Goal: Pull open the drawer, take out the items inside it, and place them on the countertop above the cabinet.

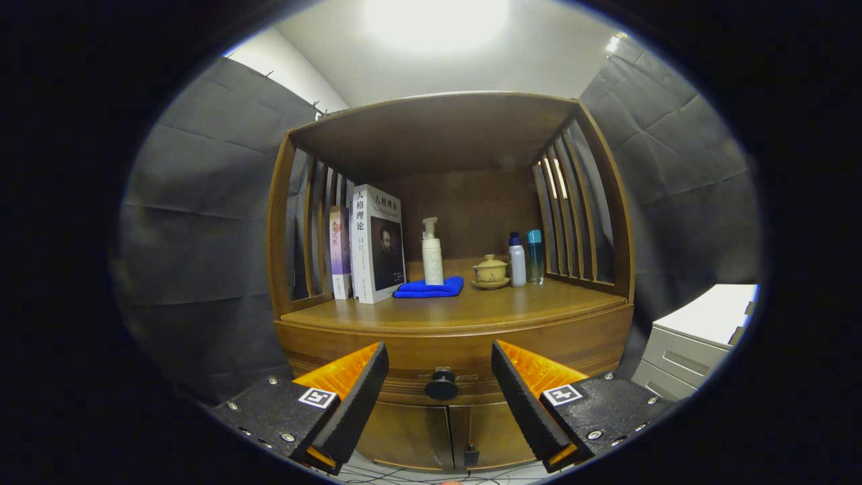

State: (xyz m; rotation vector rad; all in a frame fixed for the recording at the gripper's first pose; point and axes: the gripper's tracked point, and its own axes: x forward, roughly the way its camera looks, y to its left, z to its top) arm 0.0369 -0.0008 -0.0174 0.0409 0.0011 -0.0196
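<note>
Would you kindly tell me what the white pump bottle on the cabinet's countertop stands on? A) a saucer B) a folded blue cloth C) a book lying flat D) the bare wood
B: the pump bottle stands upright on the rear part of the folded blue cloth, between the books and the lidded cup. The gripper is open, its fingers either side of the drawer knob.

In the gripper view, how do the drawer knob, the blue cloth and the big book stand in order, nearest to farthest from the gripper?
The gripper is open.
1. Drawer knob: between the fingertips, on the cabinet front.
2. Blue cloth: on the countertop beyond the fingers, under the pump bottle.
3. Big book: beside the cloth, standing about as far back; too close to rank surely.
</note>
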